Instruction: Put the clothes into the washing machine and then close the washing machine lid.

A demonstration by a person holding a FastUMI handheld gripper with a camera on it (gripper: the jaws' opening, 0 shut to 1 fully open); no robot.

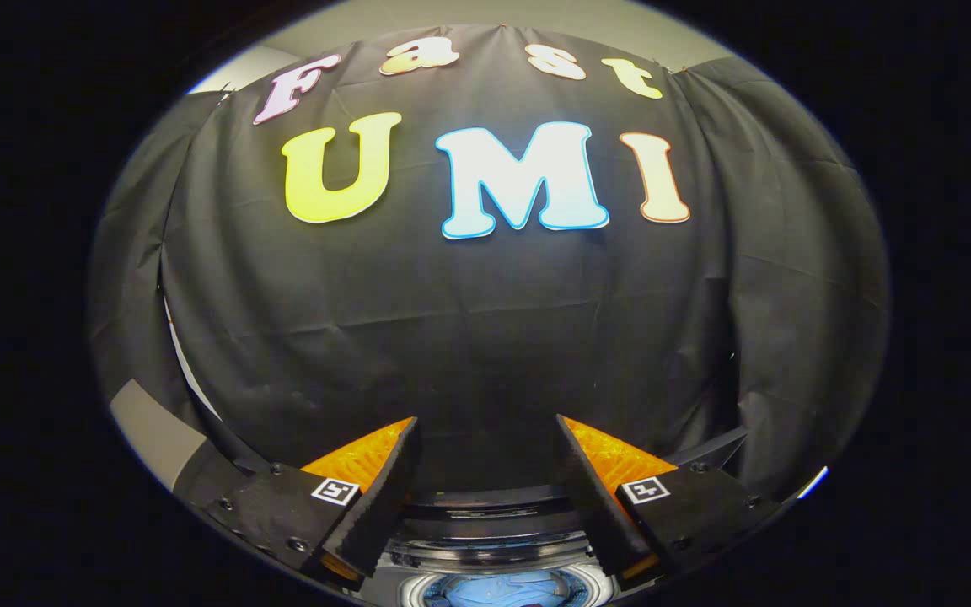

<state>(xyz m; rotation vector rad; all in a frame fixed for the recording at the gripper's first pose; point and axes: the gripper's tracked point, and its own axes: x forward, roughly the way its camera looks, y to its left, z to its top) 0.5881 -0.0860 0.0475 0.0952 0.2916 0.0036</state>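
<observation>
The light comes from above and falls soft on the dark cloth wall (485, 320), which bulges like a ball. Low down it gets dim. Everything looks sharp.

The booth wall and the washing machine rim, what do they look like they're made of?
The booth wall looks like thin matte black cloth: it creases and hangs in folds. The washing machine rim, below the open claw, seems glossy dark plastic with light streaks. Blue clothes inside look like soft fabric.
</observation>
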